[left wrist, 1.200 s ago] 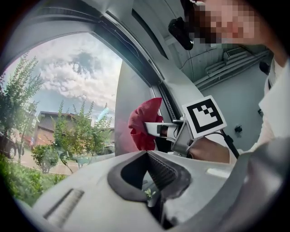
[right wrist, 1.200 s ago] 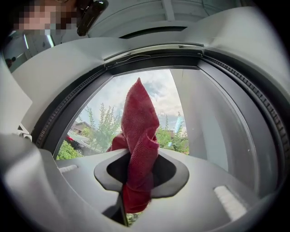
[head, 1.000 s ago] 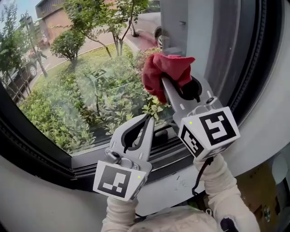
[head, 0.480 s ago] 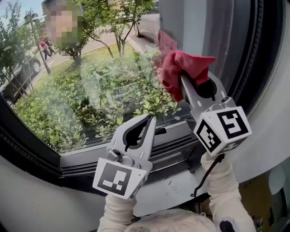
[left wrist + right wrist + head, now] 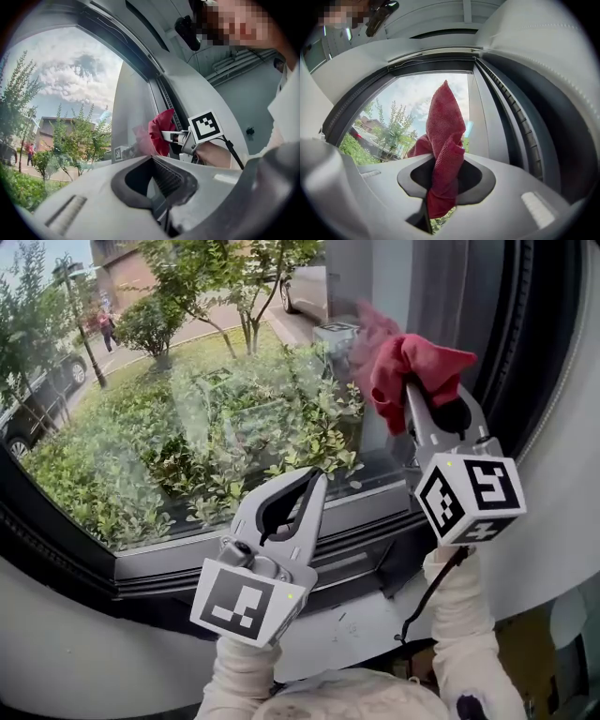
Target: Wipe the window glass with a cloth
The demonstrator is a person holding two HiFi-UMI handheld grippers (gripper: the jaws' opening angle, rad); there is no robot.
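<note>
Only one cloth, in right tongs

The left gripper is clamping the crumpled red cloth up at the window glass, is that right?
Not the left: the right gripper is clamping the crumpled red cloth up at the window glass, as the right gripper view shows.

Red cloth – nubby terry; window glass – glossy.
</note>
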